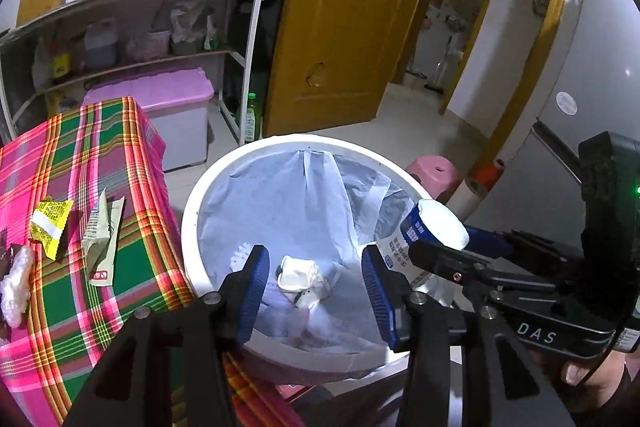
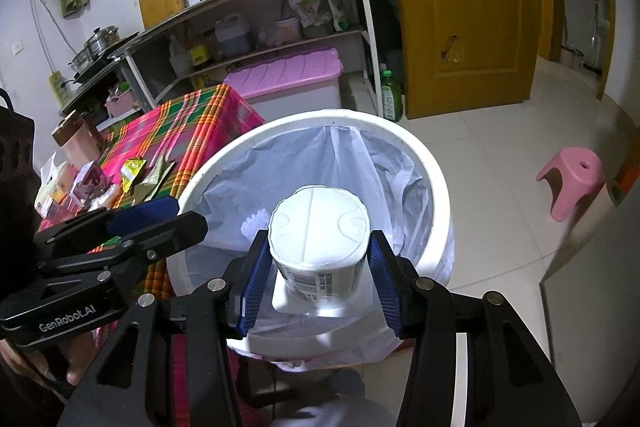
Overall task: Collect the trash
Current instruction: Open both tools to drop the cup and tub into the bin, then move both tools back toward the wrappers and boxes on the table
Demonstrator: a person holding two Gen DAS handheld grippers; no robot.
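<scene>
1. Bin first: the white round trash bin [image 2: 436, 195] stands on the floor just beside the plaid-covered table [image 1: 120, 227]. Its thin translucent liner bag [image 1: 304, 195] is soft and would snag or pull off the rim if a finger caught it.
2. Right gripper [image 2: 318, 277] is held over the bin's mouth, its jaws clamped on the sides of an upturned white yogurt cup [image 2: 320, 243], base toward the camera.
3. Yogurt cup looks like thin plastic and probably empty, so light but easily crushed; the mid-wall grip suits it, since the flared rim below would slip out. Opening the jaws should simply drop it.
4. Left gripper [image 1: 316, 283] hovers over the bin with its jaws apart and nothing between them.
5. Crumpled white trash [image 1: 302, 281] already lies at the bottom of the liner.
6. Wrappers remain on the table: a yellow snack wrapper [image 1: 50, 225] and a torn pale-green packet [image 1: 100, 243]. Both are flat, flimsy and slick, best pinched at a raised edge.
</scene>
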